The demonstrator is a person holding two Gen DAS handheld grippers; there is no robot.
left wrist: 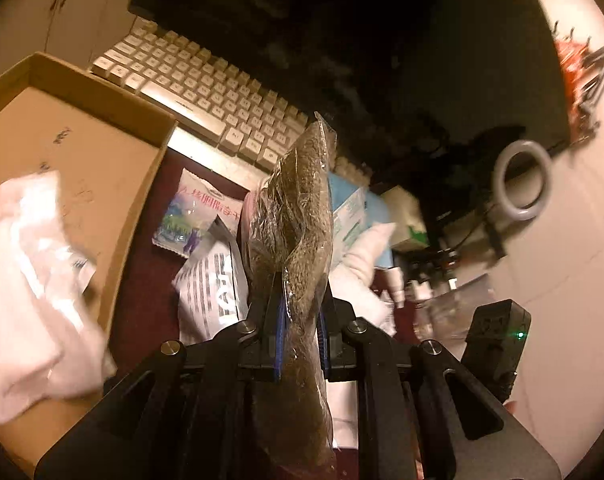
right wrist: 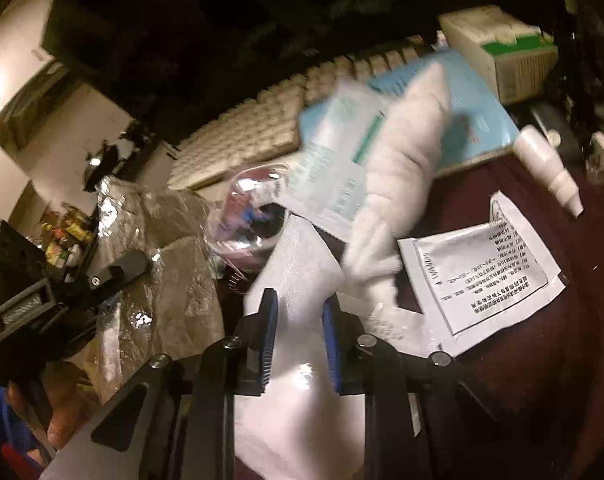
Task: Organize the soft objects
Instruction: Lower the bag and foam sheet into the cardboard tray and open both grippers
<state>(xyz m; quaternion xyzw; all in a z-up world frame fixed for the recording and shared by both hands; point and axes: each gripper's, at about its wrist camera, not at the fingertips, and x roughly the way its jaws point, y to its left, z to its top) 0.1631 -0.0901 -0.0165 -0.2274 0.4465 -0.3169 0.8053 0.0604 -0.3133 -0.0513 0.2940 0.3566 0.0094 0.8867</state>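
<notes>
You had a brown fuzzy item sealed in clear plastic (left wrist: 298, 216) clamped between the blue pads of your left gripper (left wrist: 300, 320), lifted upright above the dark red mat (left wrist: 150, 240). The cardboard box (left wrist: 102, 128) sat just to its left, already holding a white soft bundle (left wrist: 34, 272), so this looked like the carry step: one piece picked, not yet dropped in.

Your right gripper (right wrist: 300, 340) was closed on a white foam-like sheet (right wrist: 298, 264), low over the pile. Beside it lay a white plush piece (right wrist: 397, 184), a blue-and-white packet (right wrist: 337, 152) and a printed sachet (right wrist: 481, 280); the left gripper's bagged item showed at the far left of that view.

Behind everything ran the keyboard (left wrist: 206, 92), with a snack packet (left wrist: 194, 216) on the mat in front of it.

Next, I judge, you needed to swing the left load over the box rim and release it clear of the wall. The slick bag could slip, and the right sheet could drag neighbours along.
</notes>
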